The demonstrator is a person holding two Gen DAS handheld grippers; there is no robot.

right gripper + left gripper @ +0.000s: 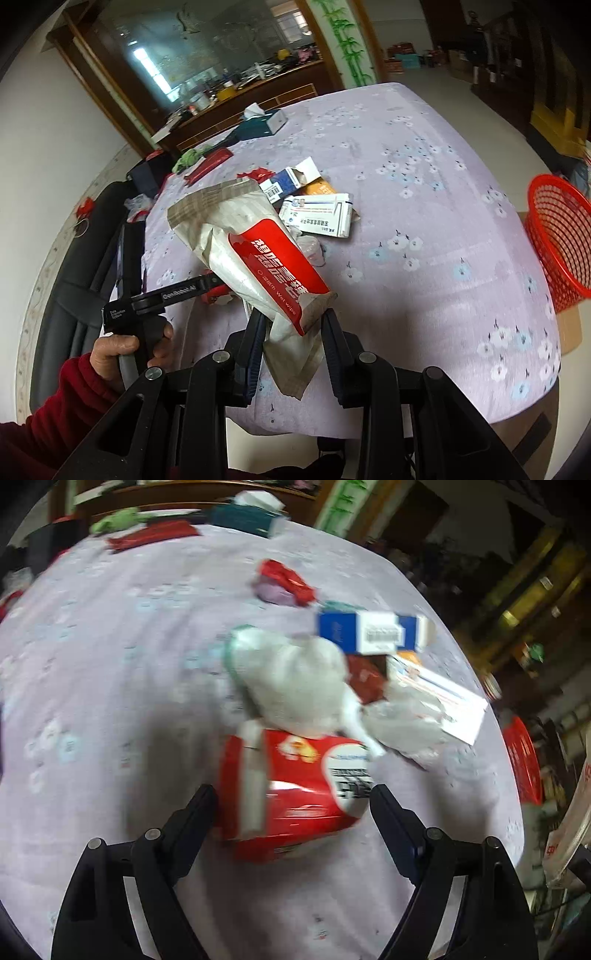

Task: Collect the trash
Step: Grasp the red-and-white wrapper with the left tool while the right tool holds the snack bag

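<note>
Left gripper (291, 794) fingers spread wide, red packet (295, 794) lying between them on table, neither finger clearly touching; view blurred. Right gripper (293, 325) fingers clamped on wet wipes pack (255, 254), held above lilac flowered tablecloth (424, 206). Crumpled white bag (295, 679), blue-white box (369, 631), other boxes heaped mid-table. Red mesh basket (557, 236) beside table's right edge. Hand (129, 347) in red sleeve grips left tool's handle.

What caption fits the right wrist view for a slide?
Right gripper holds a wet wipe packet above the floral tablecloth, red basket alongside.
</note>
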